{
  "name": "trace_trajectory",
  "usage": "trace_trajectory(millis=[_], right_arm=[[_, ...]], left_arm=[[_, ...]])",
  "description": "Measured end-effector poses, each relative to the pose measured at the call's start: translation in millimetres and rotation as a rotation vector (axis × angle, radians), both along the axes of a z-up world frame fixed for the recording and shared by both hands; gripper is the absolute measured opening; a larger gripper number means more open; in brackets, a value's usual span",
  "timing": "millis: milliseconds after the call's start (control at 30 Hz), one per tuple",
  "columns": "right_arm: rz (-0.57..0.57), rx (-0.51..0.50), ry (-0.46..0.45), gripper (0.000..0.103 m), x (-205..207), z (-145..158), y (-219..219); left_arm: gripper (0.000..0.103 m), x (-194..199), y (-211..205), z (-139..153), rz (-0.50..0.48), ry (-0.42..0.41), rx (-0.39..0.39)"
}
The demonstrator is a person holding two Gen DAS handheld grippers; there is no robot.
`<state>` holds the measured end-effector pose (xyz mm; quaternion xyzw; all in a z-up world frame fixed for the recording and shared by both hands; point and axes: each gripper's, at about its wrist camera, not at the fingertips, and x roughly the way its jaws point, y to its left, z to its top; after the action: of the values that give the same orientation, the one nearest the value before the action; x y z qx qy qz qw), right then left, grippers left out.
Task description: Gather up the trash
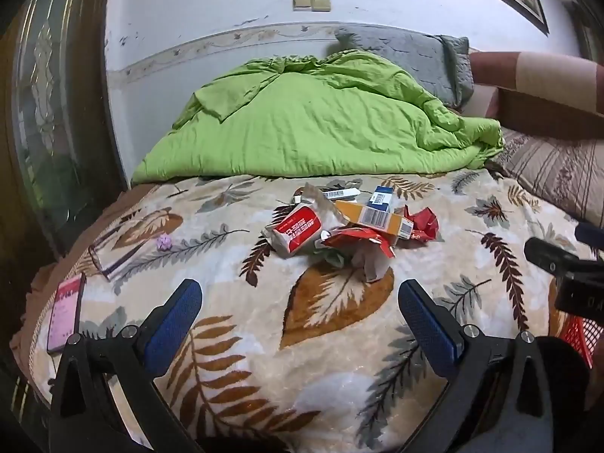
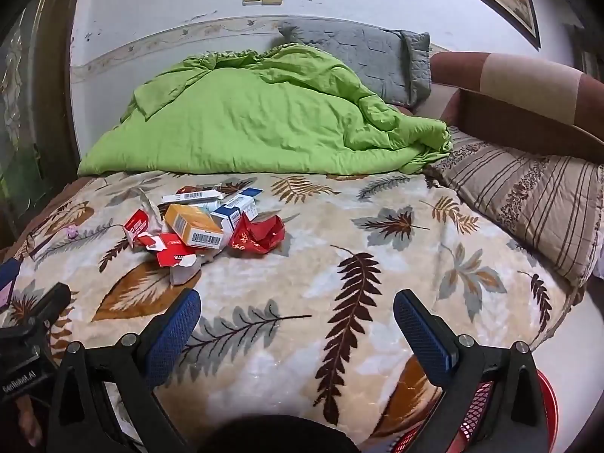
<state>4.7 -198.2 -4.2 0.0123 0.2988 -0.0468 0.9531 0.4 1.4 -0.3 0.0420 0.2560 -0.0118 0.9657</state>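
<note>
Both hand-held grippers, left (image 1: 300, 311) & right (image 2: 296, 319), spread, empty; barcoded orange box (image 2: 196, 228); "GenRobot.AI" on left rig.

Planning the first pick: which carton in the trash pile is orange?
The orange carton with the barcode label, lying atop the pile; its neighbours are a blue-and-white carton and red wrappers.

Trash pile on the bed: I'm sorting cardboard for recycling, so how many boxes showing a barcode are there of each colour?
Orange box: 1
Blue-and-white box: 1
White box: 1
Total: 3
</note>
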Motion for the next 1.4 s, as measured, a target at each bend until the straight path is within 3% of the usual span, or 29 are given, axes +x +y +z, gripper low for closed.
trace_trajectory(millis=[1400], right_arm=[[0.011,-0.011,0.018,0.103,3,-3,5]], left_arm=[[0.103,3,0,-5,-0.011,0.036,-0.02]])
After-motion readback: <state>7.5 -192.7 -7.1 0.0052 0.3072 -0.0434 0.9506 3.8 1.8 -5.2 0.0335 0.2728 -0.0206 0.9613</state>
